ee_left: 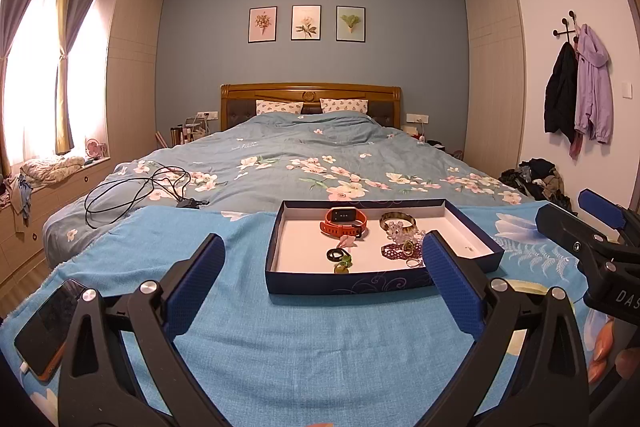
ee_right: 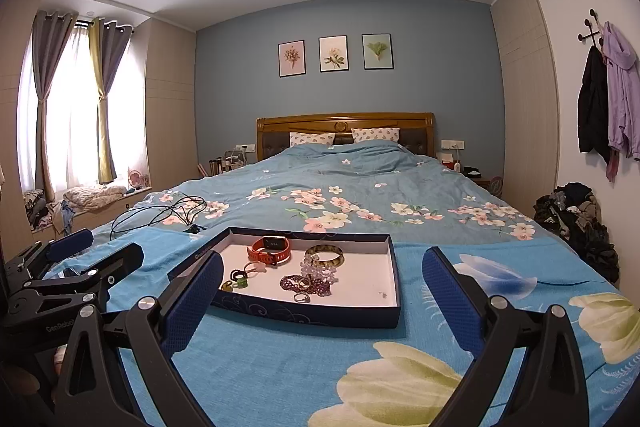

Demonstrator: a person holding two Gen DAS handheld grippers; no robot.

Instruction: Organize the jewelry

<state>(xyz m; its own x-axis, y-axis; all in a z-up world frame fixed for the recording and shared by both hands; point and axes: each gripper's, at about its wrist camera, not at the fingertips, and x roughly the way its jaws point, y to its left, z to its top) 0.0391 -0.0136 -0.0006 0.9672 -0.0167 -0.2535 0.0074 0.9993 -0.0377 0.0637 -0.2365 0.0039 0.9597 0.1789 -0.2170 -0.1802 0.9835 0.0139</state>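
Observation:
A shallow dark-blue tray (ee_left: 344,285) with a white floor lies on the bed's blue cloth; it also shows in the right wrist view (ee_right: 304,315). In it lie an orange watch (ee_left: 344,221) (ee_right: 272,249), a greenish bangle (ee_left: 397,219) (ee_right: 325,255), clear beads (ee_left: 400,231) (ee_right: 318,269), a purple bead string (ee_left: 394,250) (ee_right: 306,285), green rings (ee_left: 342,261) (ee_right: 238,281) and a silver ring (ee_right: 302,297). My left gripper (ee_left: 322,283) is open and empty, just short of the tray. My right gripper (ee_right: 322,295) is open and empty, near the tray's front edge.
A phone (ee_left: 48,327) lies on the cloth at the left. A black cable (ee_left: 136,193) lies coiled on the duvet beyond. A clothes pile (ee_right: 576,223) sits on the floor at the right. Blue floral cloth (ee_right: 280,367) covers the near bed.

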